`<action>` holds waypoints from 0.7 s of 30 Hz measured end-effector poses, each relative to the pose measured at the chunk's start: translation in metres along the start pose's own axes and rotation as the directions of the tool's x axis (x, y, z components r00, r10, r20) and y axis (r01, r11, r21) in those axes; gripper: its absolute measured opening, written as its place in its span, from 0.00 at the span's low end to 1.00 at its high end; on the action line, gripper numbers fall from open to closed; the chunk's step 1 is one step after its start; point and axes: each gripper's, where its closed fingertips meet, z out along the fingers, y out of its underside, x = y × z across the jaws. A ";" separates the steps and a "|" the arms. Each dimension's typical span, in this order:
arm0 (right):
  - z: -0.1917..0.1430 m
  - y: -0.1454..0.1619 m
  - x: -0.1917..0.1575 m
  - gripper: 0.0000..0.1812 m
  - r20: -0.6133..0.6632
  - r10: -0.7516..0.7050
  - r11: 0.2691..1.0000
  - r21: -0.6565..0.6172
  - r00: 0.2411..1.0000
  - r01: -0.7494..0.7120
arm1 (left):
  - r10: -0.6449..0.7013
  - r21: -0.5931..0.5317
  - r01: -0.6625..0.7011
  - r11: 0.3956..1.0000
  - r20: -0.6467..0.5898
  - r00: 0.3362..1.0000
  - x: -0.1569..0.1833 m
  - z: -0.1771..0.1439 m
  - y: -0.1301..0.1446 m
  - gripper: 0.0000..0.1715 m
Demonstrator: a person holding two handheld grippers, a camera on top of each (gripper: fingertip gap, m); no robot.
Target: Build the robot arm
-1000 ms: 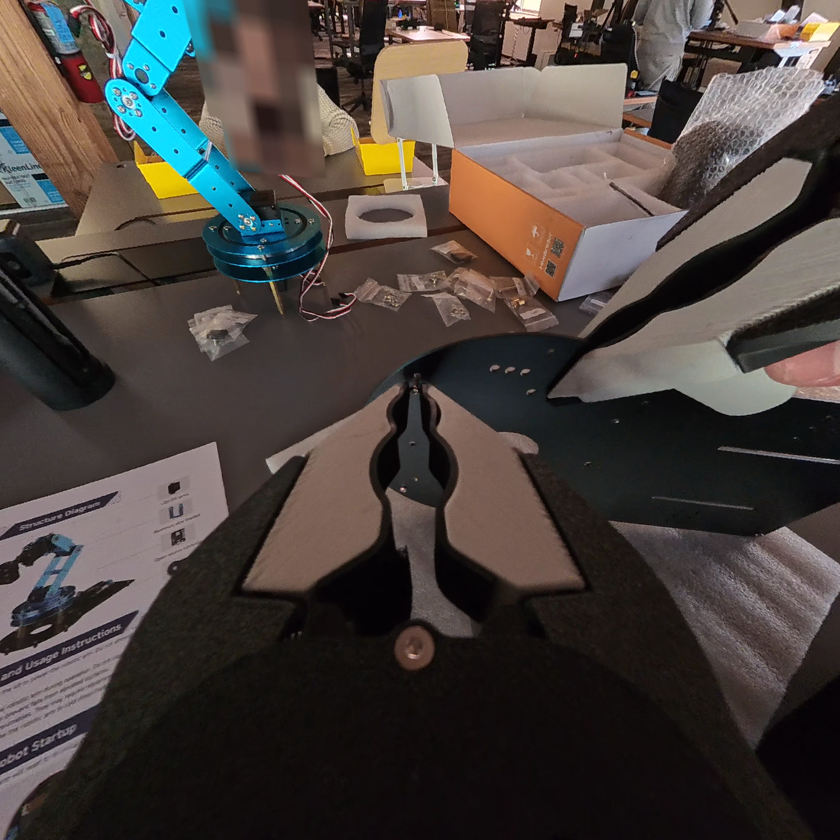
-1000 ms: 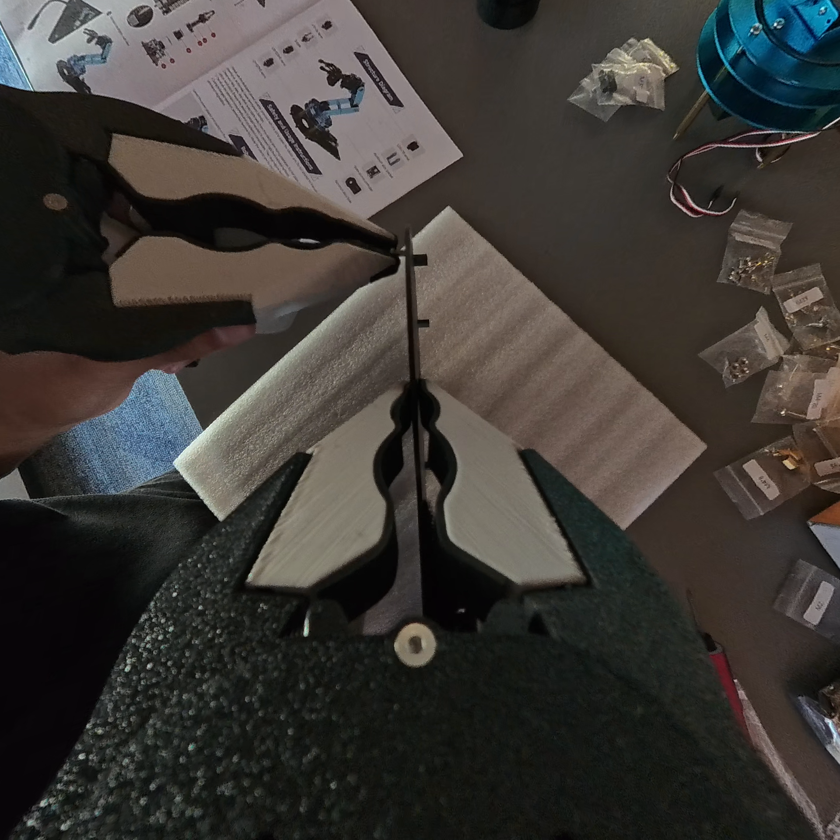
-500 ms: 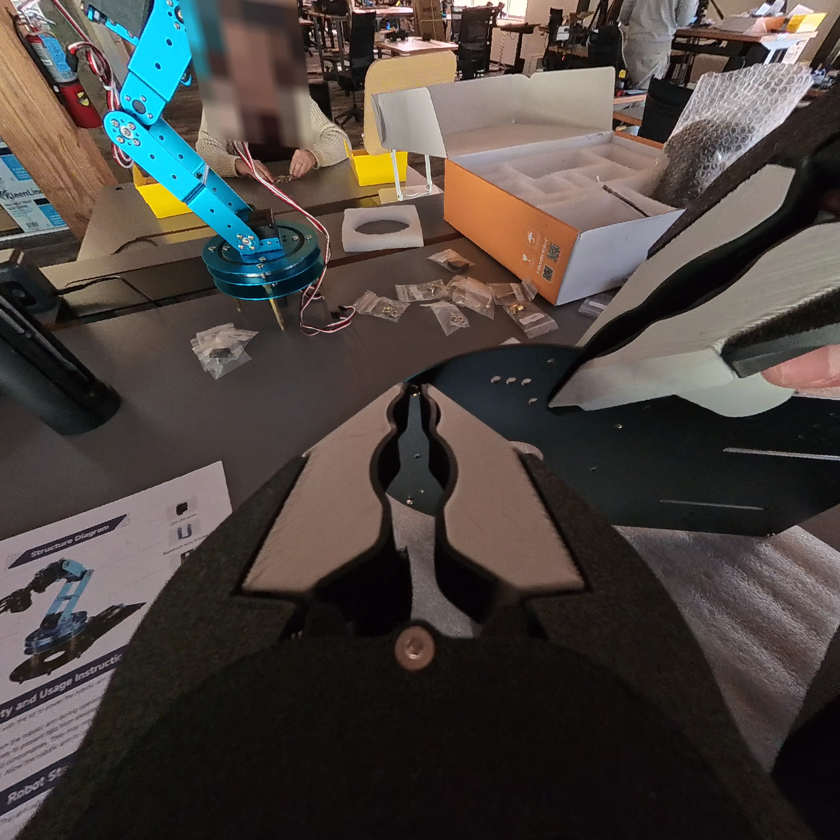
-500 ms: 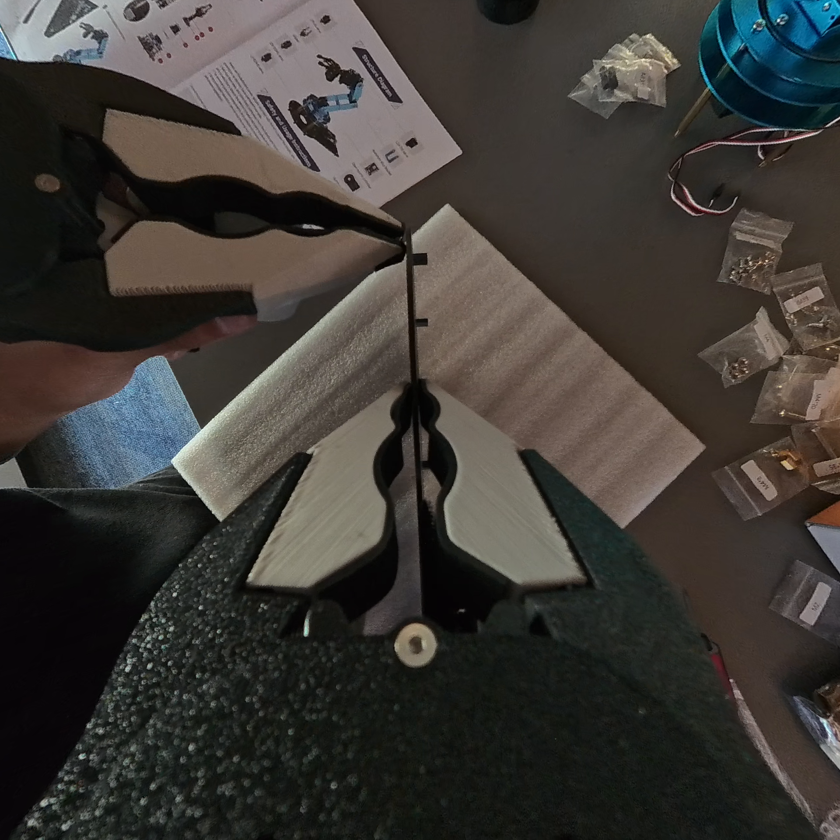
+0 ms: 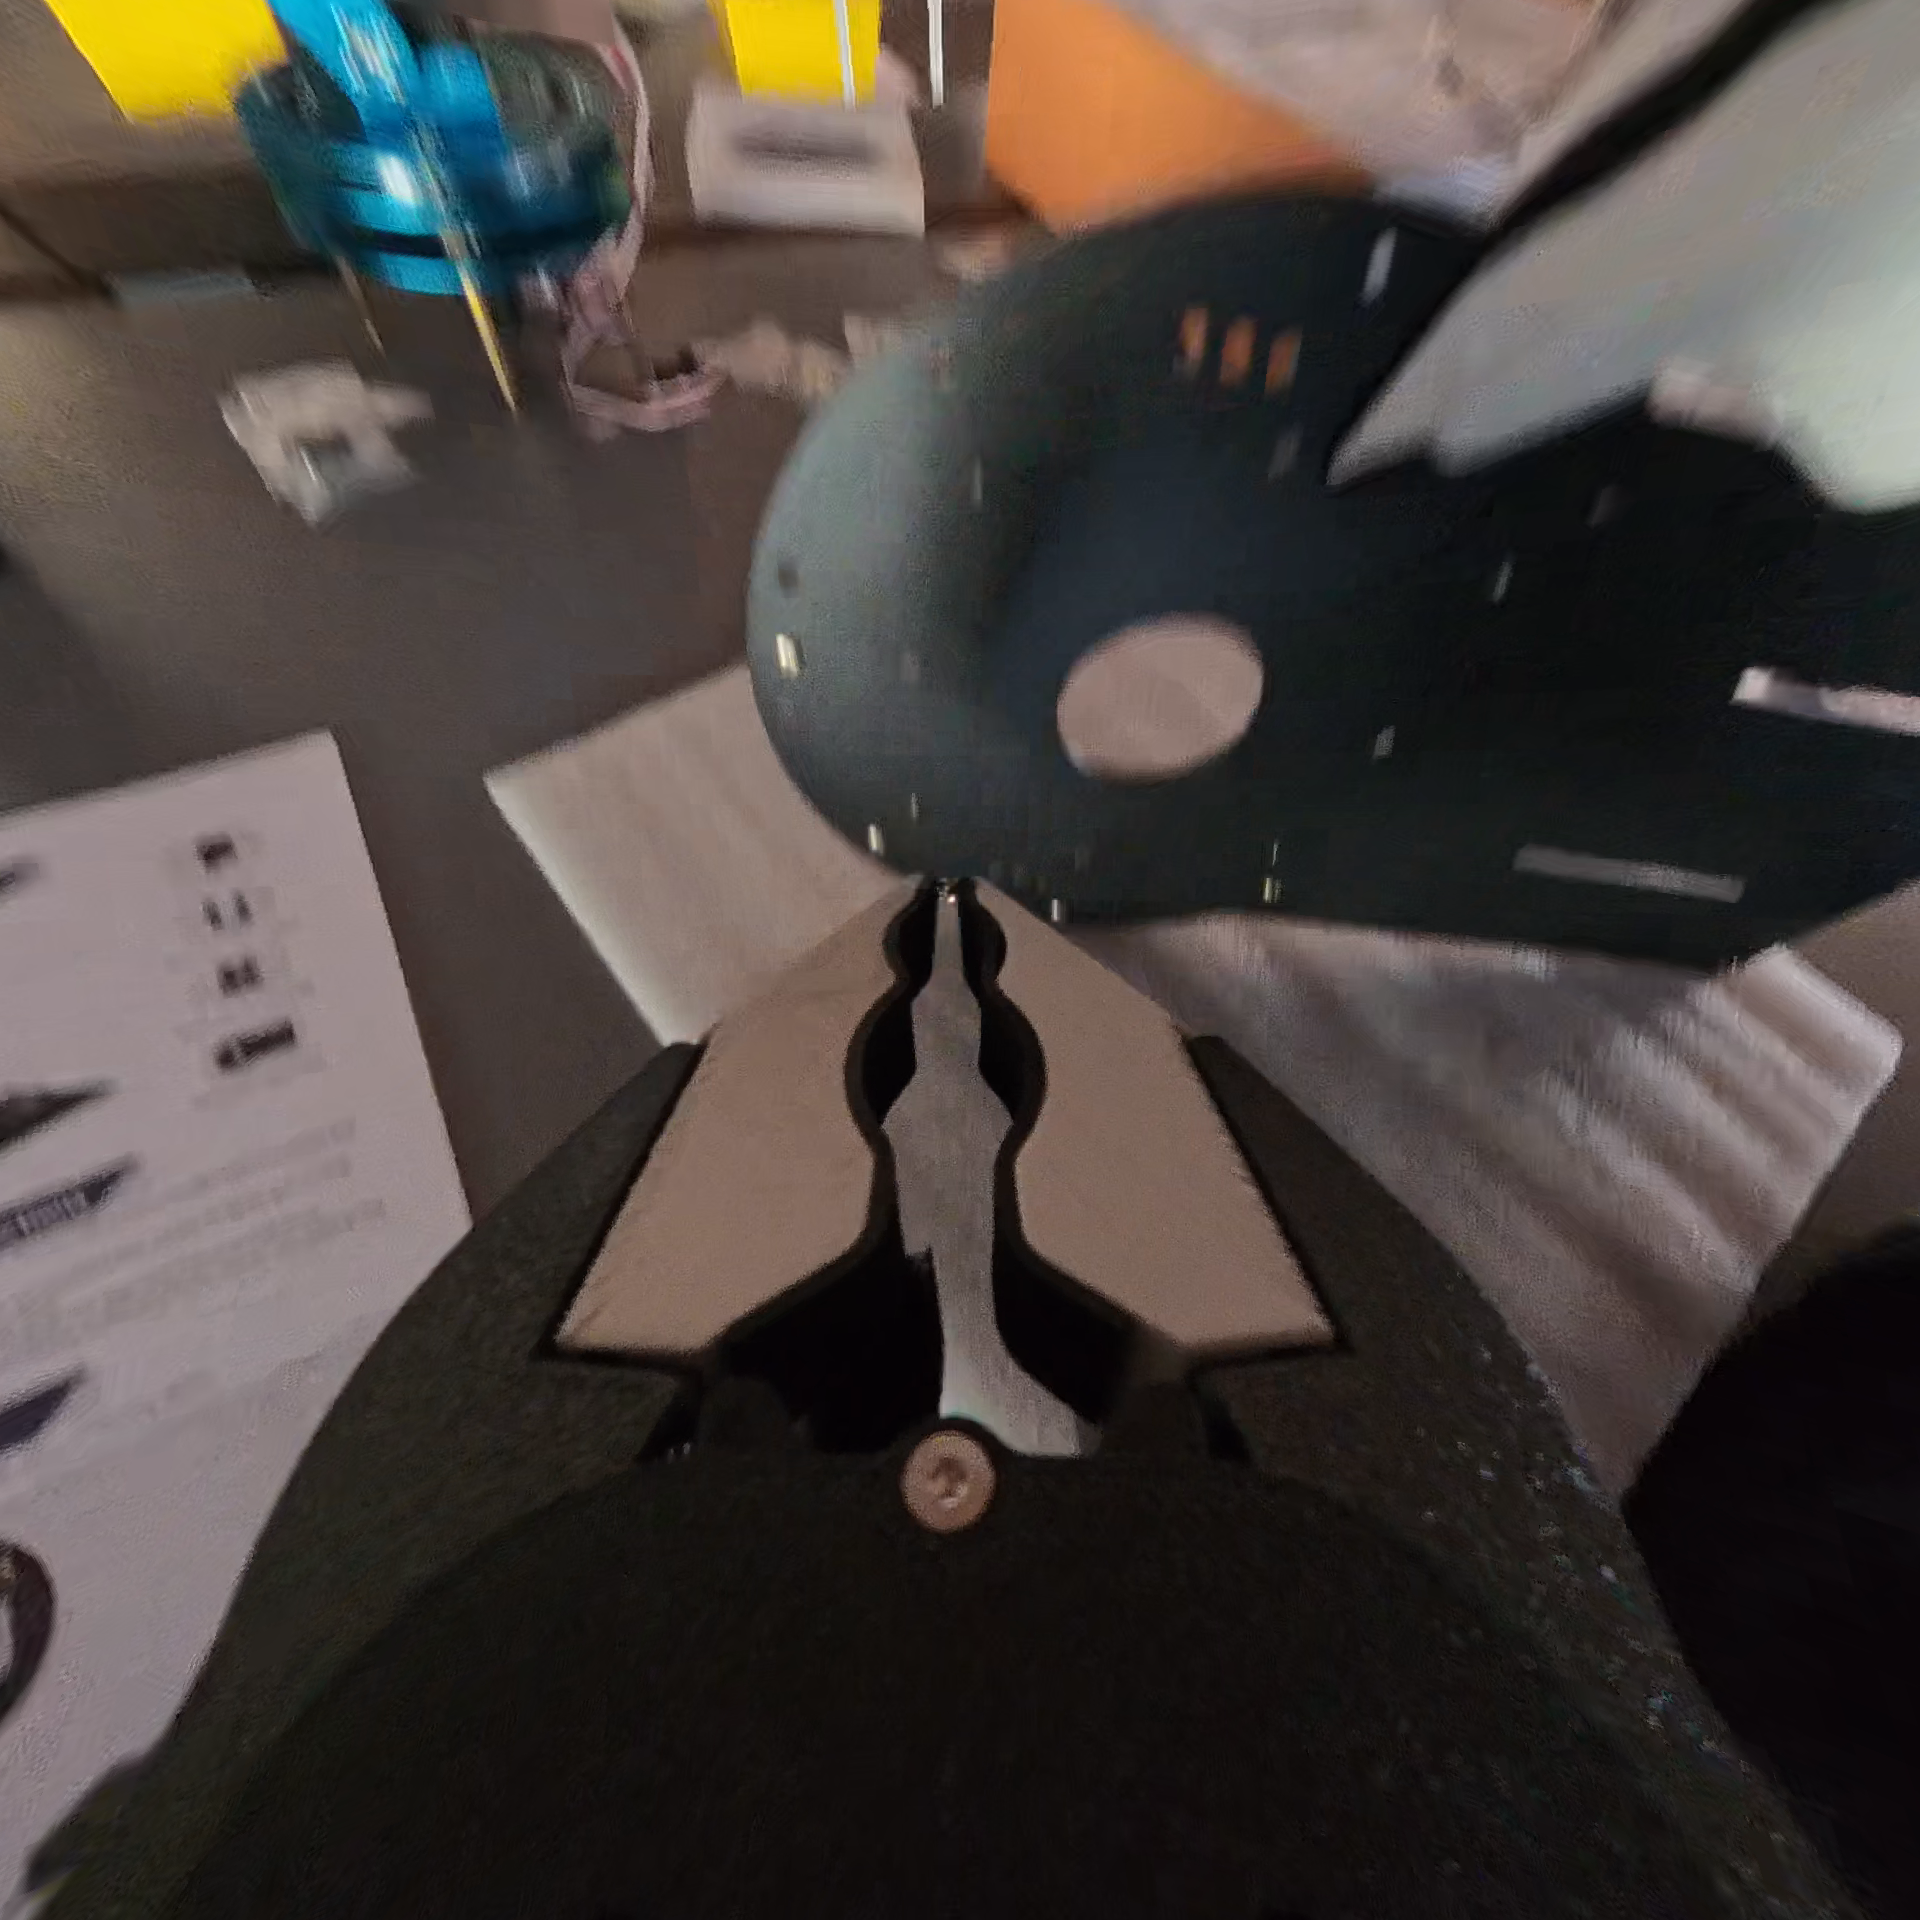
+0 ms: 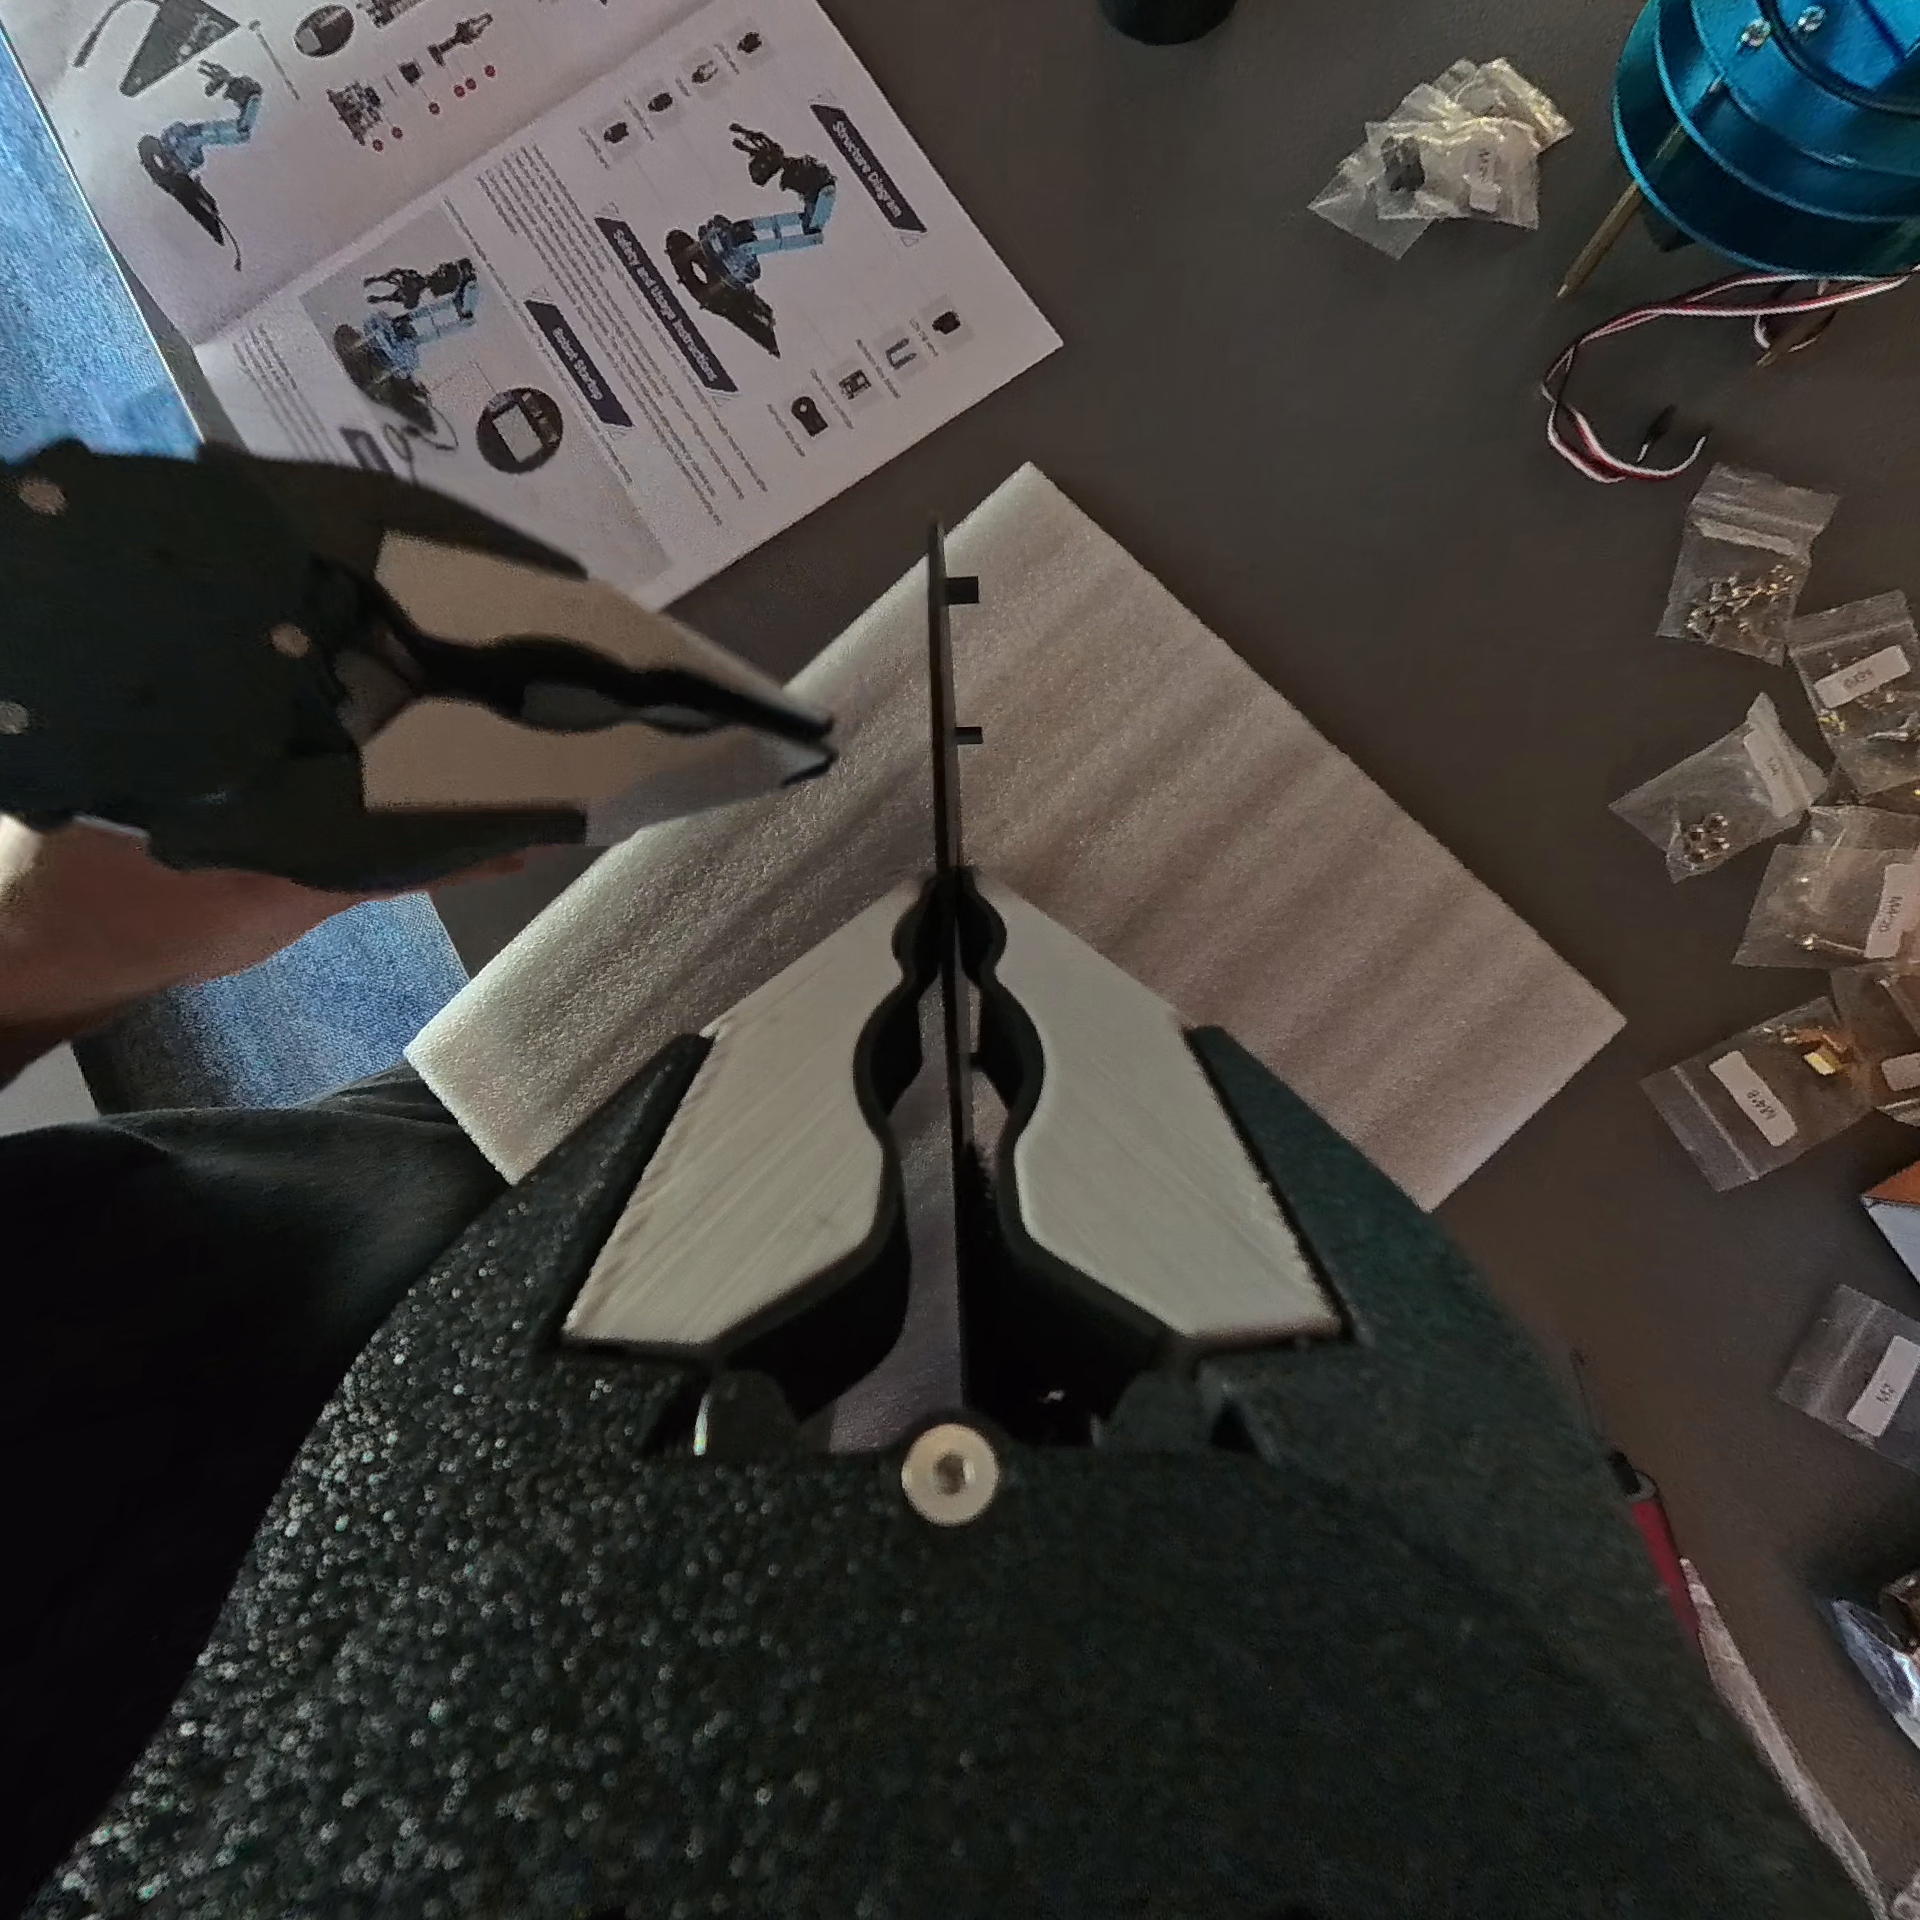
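My right gripper is shut on a thin black plate and holds it edge-on above a white foam sheet. In the left wrist view the black plate shows its flat face with a round hole and small slots, and the right gripper clamps its upper right. My left gripper is shut, just below the plate's lower rim. A tiny glint sits at its tips; I cannot tell what it is. In the right wrist view the left gripper is left of the plate, apart from it.
An instruction leaflet lies at the back left. The blue robot arm base with its wires stands at the back right. Several small hardware bags lie along the right. An orange box is behind. The left wrist view is motion-blurred. One gripper's finger ends stand about 9 cm off the other's.
My left gripper was on the plate's far edge; it has come off it and moved back toward the person. The right gripper still holds the plate in the same place.
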 end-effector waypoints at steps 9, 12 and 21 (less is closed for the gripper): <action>0.000 0.000 0.005 0.01 -0.010 0.003 1.000 -0.007 1.000 -0.003 | -0.006 -0.244 -0.019 0.970 -0.102 0.995 0.021 -0.013 0.080 0.02; 0.000 0.000 0.005 0.01 -0.011 -0.002 1.000 -0.009 1.000 0.002 | 0.044 -0.247 -0.071 0.967 -0.110 0.993 0.025 -0.015 0.086 0.02; 0.001 0.000 0.002 0.01 -0.005 -0.002 1.000 -0.002 1.000 0.002 | 0.150 -0.250 -0.195 0.949 -0.187 0.971 0.030 -0.020 0.089 0.04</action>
